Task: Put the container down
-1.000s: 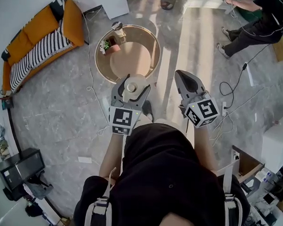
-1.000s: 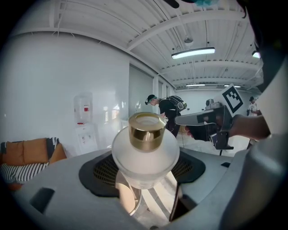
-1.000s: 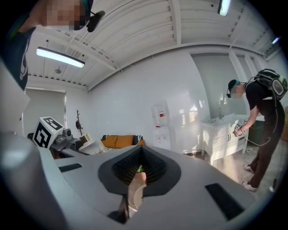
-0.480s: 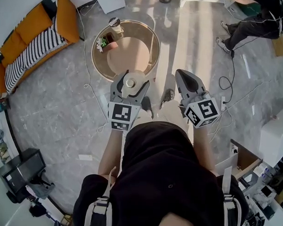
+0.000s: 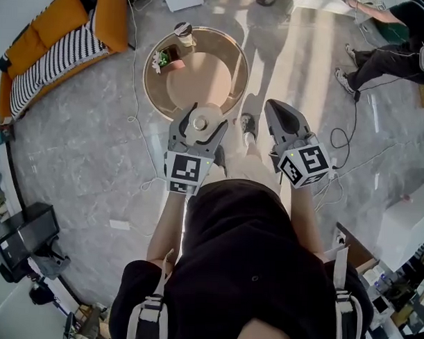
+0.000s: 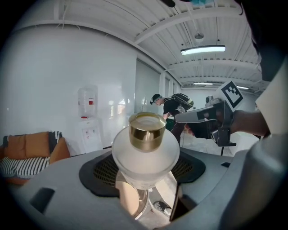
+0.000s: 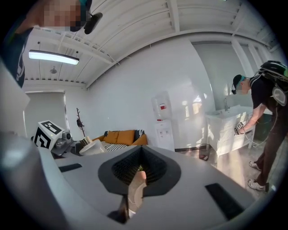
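Observation:
The container (image 5: 197, 123) is a white frosted jar with a gold cap. My left gripper (image 5: 197, 125) is shut on it and holds it in the air, just short of the near rim of the round wooden table (image 5: 229, 72). In the left gripper view the container (image 6: 145, 150) sits between the two dark pads, cap up. My right gripper (image 5: 280, 118) hangs beside it on the right, jaws together with nothing in them. In the right gripper view the right gripper (image 7: 140, 161) shows only floor through a thin slit, and the container (image 7: 92, 147) appears far left.
On the table's far left stand a small potted plant (image 5: 160, 59) and a jar (image 5: 183, 31). An orange sofa (image 5: 57, 35) with striped cushions lies at the upper left. Cables (image 5: 135, 93) run over the grey floor. Another person (image 5: 390, 46) is at the upper right; black equipment (image 5: 18, 238) sits lower left.
The table has drawn closer beneath the grippers as the person walks toward it. Both grippers keep their grip and spacing.

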### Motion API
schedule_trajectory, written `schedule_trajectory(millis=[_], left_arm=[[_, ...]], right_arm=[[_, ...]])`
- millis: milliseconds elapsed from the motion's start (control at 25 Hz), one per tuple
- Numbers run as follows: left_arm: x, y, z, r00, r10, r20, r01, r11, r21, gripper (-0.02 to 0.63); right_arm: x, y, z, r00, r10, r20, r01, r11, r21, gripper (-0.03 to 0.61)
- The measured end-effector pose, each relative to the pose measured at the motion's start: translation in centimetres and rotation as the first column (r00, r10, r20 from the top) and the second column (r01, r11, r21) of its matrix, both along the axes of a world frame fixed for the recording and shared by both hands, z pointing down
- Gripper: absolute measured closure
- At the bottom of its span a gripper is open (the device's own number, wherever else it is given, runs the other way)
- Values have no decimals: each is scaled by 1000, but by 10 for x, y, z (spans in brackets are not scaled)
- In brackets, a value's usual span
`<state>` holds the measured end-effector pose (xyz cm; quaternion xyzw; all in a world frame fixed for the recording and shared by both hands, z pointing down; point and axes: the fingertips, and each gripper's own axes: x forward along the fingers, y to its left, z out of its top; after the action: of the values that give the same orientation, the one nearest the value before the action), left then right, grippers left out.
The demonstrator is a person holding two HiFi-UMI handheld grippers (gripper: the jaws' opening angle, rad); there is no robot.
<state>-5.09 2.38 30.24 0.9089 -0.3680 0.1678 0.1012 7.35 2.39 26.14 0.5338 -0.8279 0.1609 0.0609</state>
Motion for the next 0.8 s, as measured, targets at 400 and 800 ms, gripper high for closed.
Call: schedule_trajectory(millis=[400, 800], left_arm=[[26, -57, -5, 990, -143, 10, 143, 990, 9, 276], [63, -110, 28, 958, -288, 7, 288, 957, 25, 276]], right_arm=[[14, -86, 1, 983, -183, 7, 184, 983, -11, 575], [41, -151, 43, 932, -360, 34, 362, 928, -88, 575]])
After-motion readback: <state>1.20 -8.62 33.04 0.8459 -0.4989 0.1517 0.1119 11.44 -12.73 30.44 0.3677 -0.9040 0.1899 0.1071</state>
